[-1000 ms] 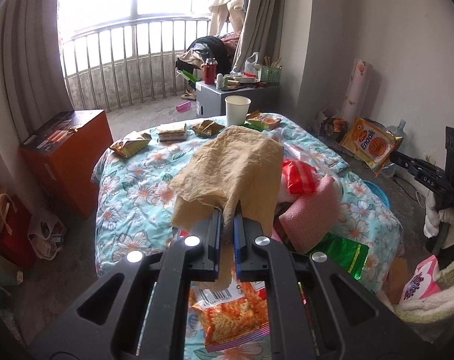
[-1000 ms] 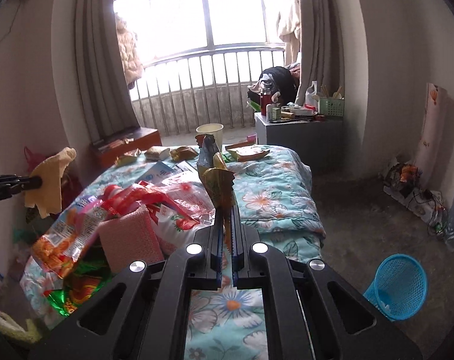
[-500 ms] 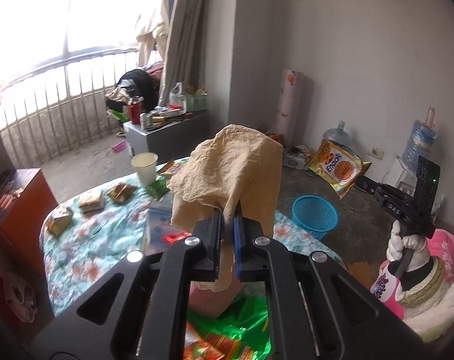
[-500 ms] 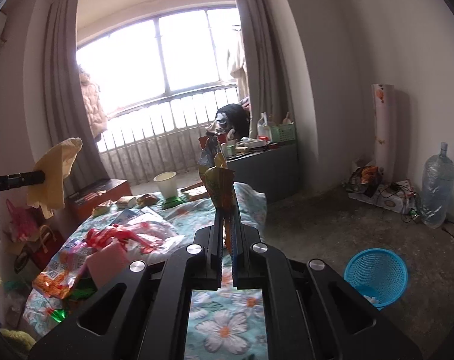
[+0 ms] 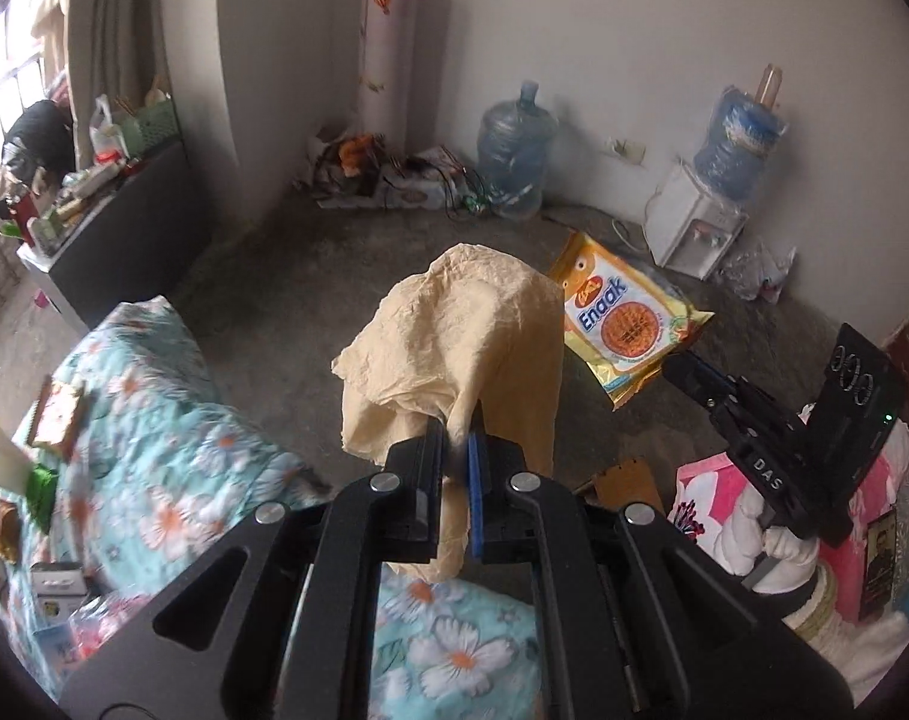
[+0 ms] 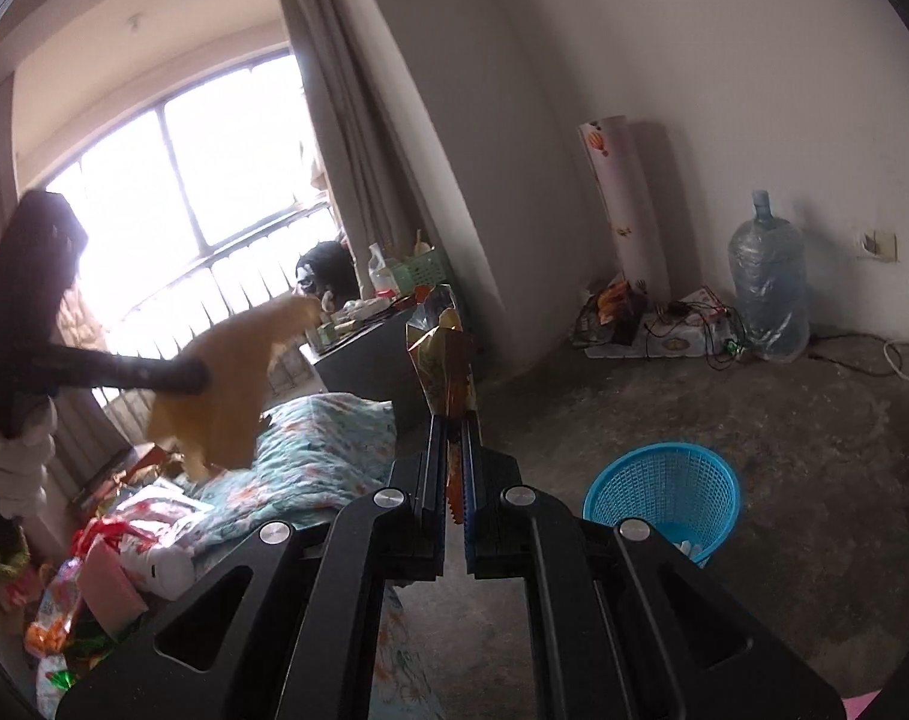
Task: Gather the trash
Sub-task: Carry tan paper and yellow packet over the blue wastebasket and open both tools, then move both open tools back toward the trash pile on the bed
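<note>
Two pieces of trash are in hand, both clear of the bed. Left tool pinches a crumpled tan paper; right tool is pressed together on a snack bag, held upright. Blue bin stands on the floor, near right of the right tool. This looks like the carry step; next, each tool needs to get over the bin and spread to drop its load.
</note>
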`<state>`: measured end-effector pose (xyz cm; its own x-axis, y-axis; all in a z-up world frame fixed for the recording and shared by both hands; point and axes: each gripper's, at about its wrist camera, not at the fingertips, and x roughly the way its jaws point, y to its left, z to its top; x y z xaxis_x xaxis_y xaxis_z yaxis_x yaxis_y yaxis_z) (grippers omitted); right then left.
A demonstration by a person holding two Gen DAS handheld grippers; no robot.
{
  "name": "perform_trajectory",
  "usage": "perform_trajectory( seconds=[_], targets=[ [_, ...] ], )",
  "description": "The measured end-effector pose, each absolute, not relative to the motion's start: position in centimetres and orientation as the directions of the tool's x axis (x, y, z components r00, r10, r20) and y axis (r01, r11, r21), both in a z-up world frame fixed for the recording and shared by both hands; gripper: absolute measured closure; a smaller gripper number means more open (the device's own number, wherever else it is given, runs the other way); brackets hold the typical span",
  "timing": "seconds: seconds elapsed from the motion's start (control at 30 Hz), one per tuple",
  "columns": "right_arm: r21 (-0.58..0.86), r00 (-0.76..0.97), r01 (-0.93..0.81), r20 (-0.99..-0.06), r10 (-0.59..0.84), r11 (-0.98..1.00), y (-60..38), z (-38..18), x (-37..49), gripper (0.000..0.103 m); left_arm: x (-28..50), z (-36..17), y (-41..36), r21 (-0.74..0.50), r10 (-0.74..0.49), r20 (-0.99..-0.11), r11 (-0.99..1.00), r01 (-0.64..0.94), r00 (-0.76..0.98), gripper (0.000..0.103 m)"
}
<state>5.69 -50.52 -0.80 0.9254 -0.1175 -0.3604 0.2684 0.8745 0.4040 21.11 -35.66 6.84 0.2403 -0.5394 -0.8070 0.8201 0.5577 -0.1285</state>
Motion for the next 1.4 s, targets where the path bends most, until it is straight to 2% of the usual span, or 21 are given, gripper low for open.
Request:
perform_trajectory(
  seconds=[0.1, 0.23, 0.4, 0.57, 0.6, 0.7, 0.77, 0.8, 0.9, 1.1, 1.23, 1.37, 1.4],
  targets=[
    [0.426, 0.907, 0.331, -0.391, -0.159, 0.842, -53.4, -2.5, 6.5, 0.098, 24.4, 1.6, -41.8, -0.214, -0.492, -0.863, 0.566, 0.796, 0.117, 0.098],
    [0.446, 0.870, 0.401, -0.459, -0.180, 0.800, -57.1, -5.6, 8.5, 0.098, 27.1, -5.9, -48.3, -0.263, -0.424, -0.905, 0.588, 0.765, 0.015, 0.098],
    [0.470, 0.807, 0.474, -0.571, -0.153, 0.745, -61.9, -10.6, 12.4, 0.098, 29.4, -13.4, -54.8, -0.334, -0.408, -0.910, 0.612, 0.717, -0.075, 0.098],
    [0.503, 0.752, 0.532, -0.650, -0.108, 0.681, -66.5, -15.1, 16.8, 0.098, 31.3, -18.0, -59.1, -0.374, -0.424, -0.900, 0.634, 0.677, -0.099, 0.098],
    [0.497, 0.737, 0.547, -0.668, -0.105, 0.674, -67.3, -16.0, 17.8, 0.098, 31.7, -18.7, -59.9, -0.363, -0.424, -0.902, 0.640, 0.678, -0.083, 0.094],
    [0.486, 0.679, 0.595, -0.730, -0.078, 0.640, -69.4, -19.6, 20.5, 0.097, 33.0, -20.7, -61.2, -0.361, -0.401, -0.913, 0.700, 0.616, -0.079, 0.037],
    [0.474, 0.630, 0.630, -0.776, -0.047, 0.615, -70.6, -22.3, 21.9, 0.081, 34.1, -21.3, -60.9, -0.395, -0.433, -0.899, 0.730, 0.558, -0.069, 0.038],
    [0.461, 0.601, 0.658, -0.798, -0.047, 0.595, -70.9, -23.3, 22.0, 0.070, 34.4, -21.4, -60.6, -0.414, -0.452, -0.890, 0.739, 0.532, -0.064, 0.038],
    [0.482, 0.613, 0.662, -0.789, -0.045, 0.574, -70.5, -24.0, 21.2, 0.068, 35.1, -21.2, -59.2, -0.472, -0.493, -0.865, 0.731, 0.493, -0.098, 0.038],
    [0.491, 0.646, 0.655, -0.758, -0.088, 0.574, -68.1, -22.4, 17.9, 0.067, 35.3, -17.6, -56.7, -0.468, -0.539, -0.842, 0.706, 0.532, -0.025, 0.038],
    [0.507, 0.695, 0.625, -0.707, -0.129, 0.594, -66.4, -18.9, 15.5, 0.067, 35.1, -13.0, -54.0, -0.490, -0.586, -0.810, 0.689, 0.534, 0.015, 0.038],
    [0.477, 0.744, 0.562, -0.649, -0.160, 0.675, -62.5, -12.9, 14.8, 0.066, 34.2, -6.6, -49.8, -0.529, -0.653, -0.757, 0.636, 0.563, 0.027, 0.038],
    [0.459, 0.759, 0.536, -0.629, -0.167, 0.709, -60.9, -11.0, 14.7, 0.062, 33.9, -4.6, -48.3, -0.539, -0.673, -0.739, 0.617, 0.572, 0.030, 0.038]
  ],
)
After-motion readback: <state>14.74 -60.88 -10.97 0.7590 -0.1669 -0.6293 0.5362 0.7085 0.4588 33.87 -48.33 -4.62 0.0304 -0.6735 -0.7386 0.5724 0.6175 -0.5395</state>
